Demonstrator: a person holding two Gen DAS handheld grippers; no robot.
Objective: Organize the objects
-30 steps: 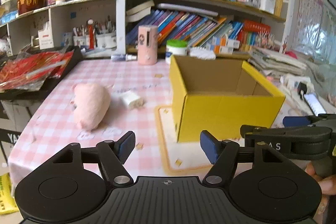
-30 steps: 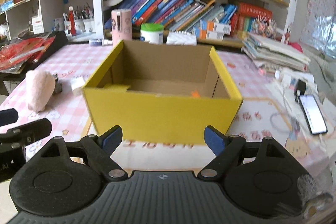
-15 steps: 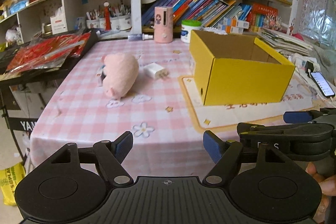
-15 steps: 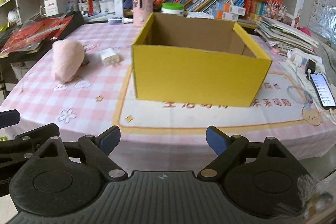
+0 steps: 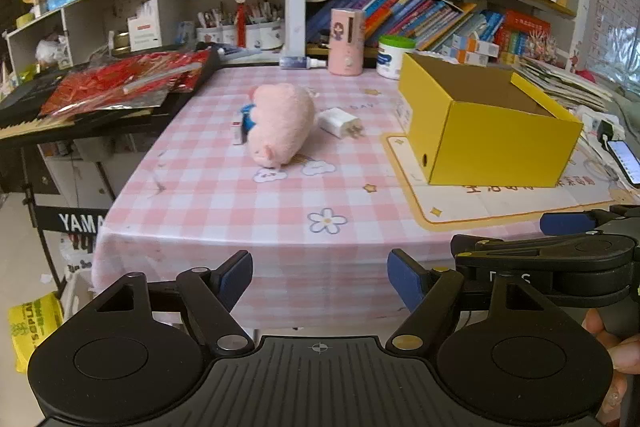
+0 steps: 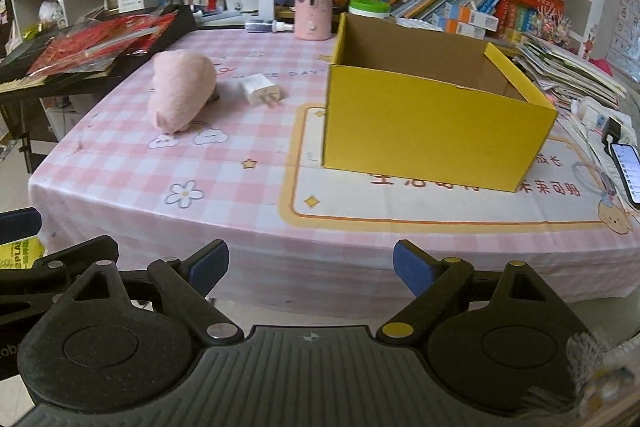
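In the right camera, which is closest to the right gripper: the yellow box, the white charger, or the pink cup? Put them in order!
From the right gripper:
1. Yellow box, nearest, ahead and a bit right.
2. White charger, further back, left of the box.
3. Pink cup, farthest, at the table's back edge by the books.

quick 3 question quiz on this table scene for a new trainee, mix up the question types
1. True or false: the left gripper and the right gripper are both open and hold nothing.
2. Multiple choice: what lies between the pink plush toy and the yellow box? A) a phone B) a white charger plug C) a pen cup
3. Fill in: the yellow box stands partly on a ____ with an orange border.

Key
1. True.
2. B, the white charger plug.
3. Mat.
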